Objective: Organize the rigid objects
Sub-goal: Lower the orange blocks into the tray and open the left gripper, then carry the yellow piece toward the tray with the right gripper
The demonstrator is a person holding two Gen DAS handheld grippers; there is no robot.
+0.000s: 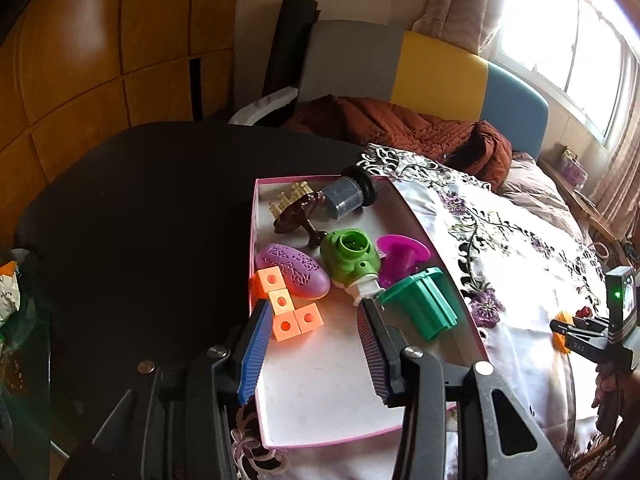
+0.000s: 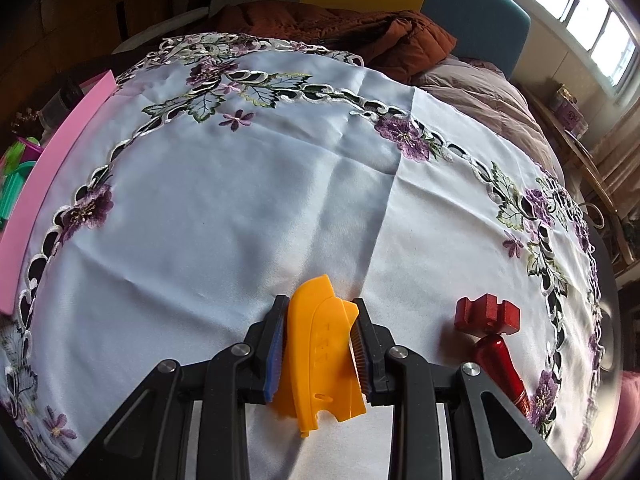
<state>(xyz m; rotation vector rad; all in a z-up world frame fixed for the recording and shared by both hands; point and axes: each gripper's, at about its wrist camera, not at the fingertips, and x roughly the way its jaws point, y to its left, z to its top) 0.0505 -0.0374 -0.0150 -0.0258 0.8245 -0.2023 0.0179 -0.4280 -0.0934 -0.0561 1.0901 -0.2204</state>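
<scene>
Right gripper [image 2: 319, 344] clamped on an orange plastic piece [image 2: 320, 356], smooth and curved, long axis running straight out along the fingers [image 2: 276, 344], low centre of the right wrist view, above the embroidered white cloth [image 2: 224, 208] on the surface. Pink-rimmed box [image 1: 320, 392] away at the left edge of that view, so probably a leftward carry. Red grooved block [image 2: 487, 313] and glossy red cylinder [image 2: 500, 364] lower right, loose. Left gripper [image 1: 314, 320] part-open, empty, poised over the box. Inside: orange cubes [image 1: 284, 312] by the left finger, teal ribbed part [image 1: 420, 304], green housing [image 1: 352, 256], purple textured oval [image 1: 294, 270].
</scene>
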